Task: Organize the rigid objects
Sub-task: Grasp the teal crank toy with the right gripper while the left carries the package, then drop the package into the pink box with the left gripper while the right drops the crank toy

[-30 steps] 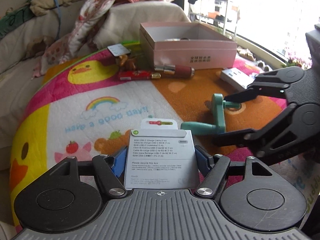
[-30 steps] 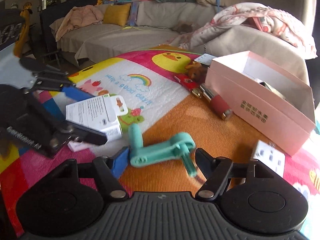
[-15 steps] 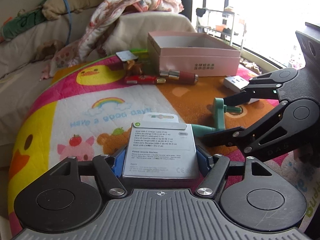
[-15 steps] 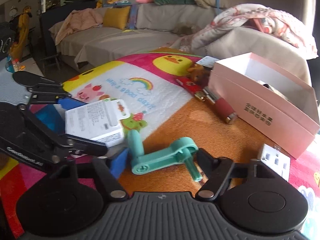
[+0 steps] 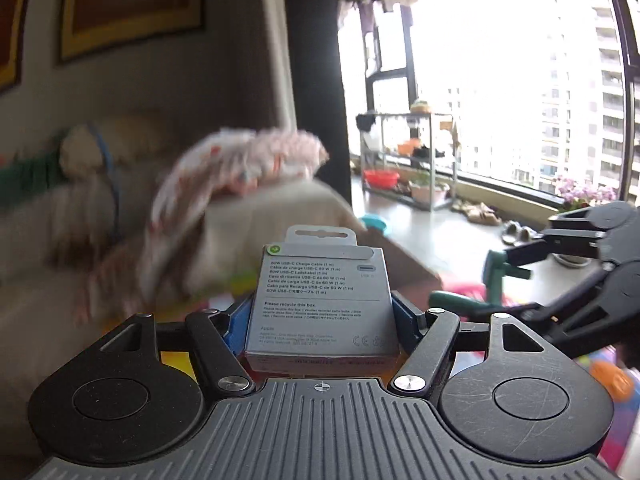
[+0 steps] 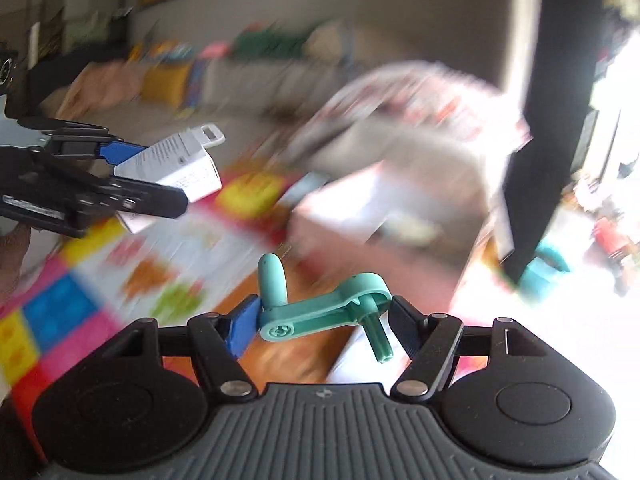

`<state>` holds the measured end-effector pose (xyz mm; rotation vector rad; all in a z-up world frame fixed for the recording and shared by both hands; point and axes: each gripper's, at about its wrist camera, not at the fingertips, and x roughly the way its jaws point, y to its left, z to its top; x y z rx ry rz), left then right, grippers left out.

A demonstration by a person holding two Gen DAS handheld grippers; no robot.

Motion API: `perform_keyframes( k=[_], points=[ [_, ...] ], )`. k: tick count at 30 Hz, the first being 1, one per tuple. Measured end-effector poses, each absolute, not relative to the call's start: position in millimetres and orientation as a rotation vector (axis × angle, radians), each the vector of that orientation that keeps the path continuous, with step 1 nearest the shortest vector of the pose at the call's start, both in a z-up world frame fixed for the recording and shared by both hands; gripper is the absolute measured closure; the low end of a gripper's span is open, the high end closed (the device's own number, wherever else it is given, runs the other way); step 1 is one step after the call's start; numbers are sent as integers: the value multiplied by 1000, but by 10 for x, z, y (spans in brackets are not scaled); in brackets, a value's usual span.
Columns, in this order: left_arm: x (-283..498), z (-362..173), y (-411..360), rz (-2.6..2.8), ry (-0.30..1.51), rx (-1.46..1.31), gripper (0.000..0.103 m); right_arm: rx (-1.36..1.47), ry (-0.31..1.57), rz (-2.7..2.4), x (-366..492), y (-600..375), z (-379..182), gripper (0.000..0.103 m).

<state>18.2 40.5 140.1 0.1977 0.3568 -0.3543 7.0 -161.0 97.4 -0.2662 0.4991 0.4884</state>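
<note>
Between left fingers (image 5: 239, 330): cable box (image 5: 322, 304) | pink box (image 6: 384, 220) (blurred), contents unclear

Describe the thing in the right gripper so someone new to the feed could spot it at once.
Start at the blurred pink box on the colourful cartoon play mat; nearer the camera, the right gripper is shut on a teal plastic crank handle. It has a flat arm, a rounded knob sticking up at one end and a short shaft pointing down at the other. The left gripper's item is a white USB-C cable box instead.
</note>
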Motion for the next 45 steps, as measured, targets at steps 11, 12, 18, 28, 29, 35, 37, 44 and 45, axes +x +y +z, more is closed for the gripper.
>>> perform_keyframes(
  k=[11,12,18,28,29,35,37,44,45],
  points=[
    [1887,1345,-117,-410,560,148,29,-142,382,266,1298,-1771,1282,14],
    [2044,1200,-90,-430,640,105,28,-136,410,267,1435,-1768,1216,11],
    [2119,664,289,-422,598,-62,34,-115,510,253,1450,-1819,698,11],
    [1481,679,1294,-171,487,-202,34,-158,574,292,1064,-1780,372,11],
    [1475,630,1412,-143,506,-227,34,-158,584,295,1032,-1786,341,11],
    [1495,304,1595,-79,631,-241,34,-183,660,335,977,-1594,185,11],
    [1462,255,1538,-90,643,-234,34,-175,679,353,965,-1516,165,11],
    [1368,176,1432,-102,661,-212,34,-226,644,422,926,-1150,229,11],
    [1351,168,1427,-103,664,-210,34,-236,635,430,936,-1085,221,11]
  ],
)
